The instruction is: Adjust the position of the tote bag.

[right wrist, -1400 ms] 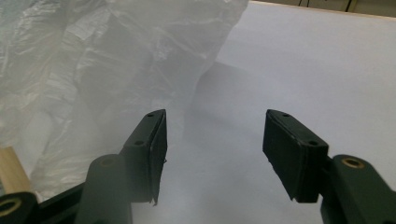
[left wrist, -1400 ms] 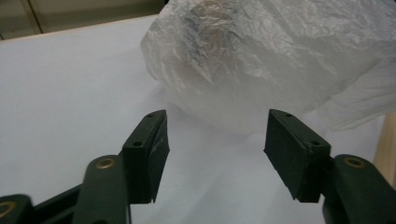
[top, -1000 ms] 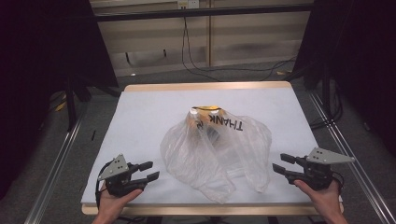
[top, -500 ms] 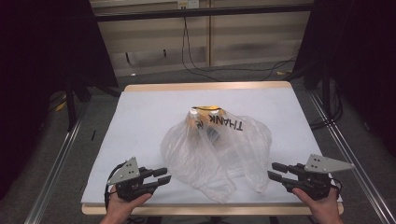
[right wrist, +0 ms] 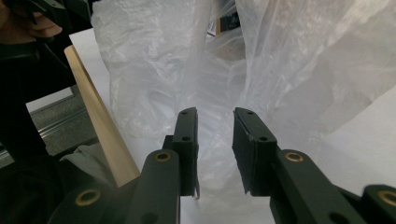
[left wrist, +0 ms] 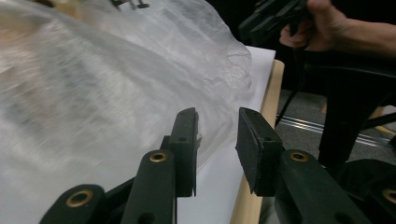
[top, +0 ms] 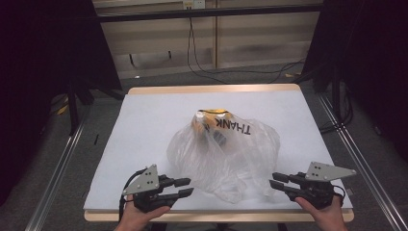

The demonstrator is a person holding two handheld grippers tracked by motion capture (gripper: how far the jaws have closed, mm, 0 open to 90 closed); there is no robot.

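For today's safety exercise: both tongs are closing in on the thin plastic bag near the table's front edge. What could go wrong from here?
1. The thin plastic bag could tear if the left tongs and right tongs pull apart.
2. The items inside could slide out.
3. The bag lies near the table's front edge and could slip off.

table: white top (top: pixel 144 125), wooden edge | floor: grey, black cables (top: pixel 231 72) | back wall: beige panels (top: pixel 159 48)

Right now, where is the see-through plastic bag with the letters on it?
In the high view, the plastic bag lies near the middle of the white table, toward its near edge, between the left hand-held gripper and the right hand-held gripper.
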